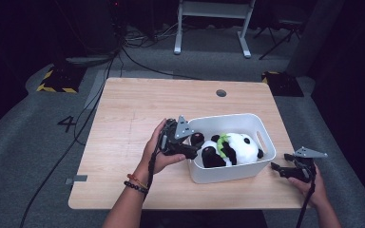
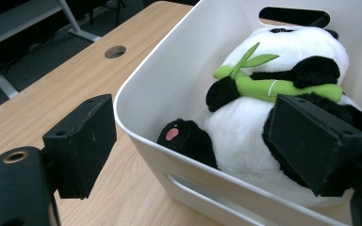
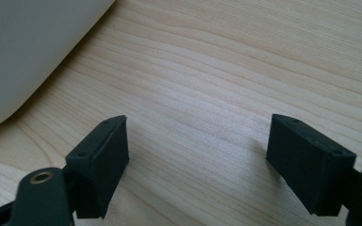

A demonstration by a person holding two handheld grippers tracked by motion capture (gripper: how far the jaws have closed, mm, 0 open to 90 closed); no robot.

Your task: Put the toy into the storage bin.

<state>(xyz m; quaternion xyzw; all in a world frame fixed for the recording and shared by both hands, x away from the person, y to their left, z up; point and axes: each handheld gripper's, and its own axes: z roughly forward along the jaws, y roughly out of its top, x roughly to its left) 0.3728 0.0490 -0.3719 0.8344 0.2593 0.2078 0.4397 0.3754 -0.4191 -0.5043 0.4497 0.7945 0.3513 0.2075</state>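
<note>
A plush panda (image 2: 283,136) is seen lying inside the white bin (image 1: 247,121) on the counter (image 1: 138,102). It's judged soft and light, so it'd squash when pinched; the body or a black limb looks the best place to be grabbed. The left gripper (image 2: 193,141) is spread wide across the bin's near wall. The right gripper (image 3: 198,160) is spread too, over bare wood. The panda's face can't be made out.

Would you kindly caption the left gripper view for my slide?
Open left gripper straddling the bin rim, plush panda inside.
</note>
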